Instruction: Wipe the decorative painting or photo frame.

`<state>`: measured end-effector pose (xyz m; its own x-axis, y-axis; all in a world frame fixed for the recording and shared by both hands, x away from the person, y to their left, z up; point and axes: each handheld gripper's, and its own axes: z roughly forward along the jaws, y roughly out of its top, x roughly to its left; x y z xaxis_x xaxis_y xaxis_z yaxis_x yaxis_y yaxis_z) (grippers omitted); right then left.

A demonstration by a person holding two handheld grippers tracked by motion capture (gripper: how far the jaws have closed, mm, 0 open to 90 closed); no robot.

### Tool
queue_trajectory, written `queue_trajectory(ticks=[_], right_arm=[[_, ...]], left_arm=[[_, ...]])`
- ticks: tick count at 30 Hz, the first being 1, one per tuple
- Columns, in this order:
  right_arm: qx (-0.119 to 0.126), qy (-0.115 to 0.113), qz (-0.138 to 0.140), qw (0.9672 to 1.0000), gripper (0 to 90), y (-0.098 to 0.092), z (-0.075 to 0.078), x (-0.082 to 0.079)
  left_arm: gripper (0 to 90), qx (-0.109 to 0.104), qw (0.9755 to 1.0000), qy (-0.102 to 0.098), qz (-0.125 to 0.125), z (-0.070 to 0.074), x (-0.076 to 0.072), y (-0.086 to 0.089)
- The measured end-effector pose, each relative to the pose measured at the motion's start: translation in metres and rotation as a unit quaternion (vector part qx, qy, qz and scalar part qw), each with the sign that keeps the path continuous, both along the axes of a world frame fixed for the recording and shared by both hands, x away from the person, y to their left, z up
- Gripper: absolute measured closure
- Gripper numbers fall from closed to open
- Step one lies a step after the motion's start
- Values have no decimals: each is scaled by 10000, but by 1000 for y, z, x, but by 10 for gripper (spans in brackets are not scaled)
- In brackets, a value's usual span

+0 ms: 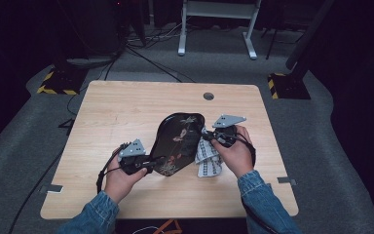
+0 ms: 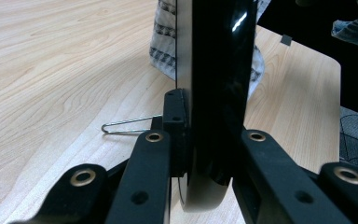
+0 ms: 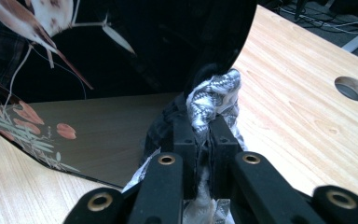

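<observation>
A glossy black lacquer tray (image 1: 177, 141) painted with leaves and flowers is tilted up off the wooden table (image 1: 121, 112). My left gripper (image 1: 152, 162) is shut on the tray's near rim; in the left gripper view the tray (image 2: 219, 84) stands edge-on between the jaws. My right gripper (image 1: 208, 137) is shut on a white patterned cloth (image 1: 208, 161) and presses its bunched end (image 3: 214, 95) against the tray's inner face (image 3: 98, 56). The rest of the cloth hangs to the table under the right hand.
A round cable hole (image 1: 208, 96) sits in the table near its far edge. A thin wire loop (image 2: 126, 126) lies on the wood by the left jaws. White desk legs (image 1: 214, 29) and cables stand on the carpet beyond the table.
</observation>
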<state>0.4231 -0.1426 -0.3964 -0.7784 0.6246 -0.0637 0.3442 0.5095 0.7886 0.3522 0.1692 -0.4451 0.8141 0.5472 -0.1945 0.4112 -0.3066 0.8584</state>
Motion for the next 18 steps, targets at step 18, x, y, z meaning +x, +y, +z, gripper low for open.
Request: queue_trajectory(ticks=[18], right_arm=[[-133,287,55,9995,851,-2,-24,-2]], left_arm=[[802,-7,10000,8,10,0,0,0]])
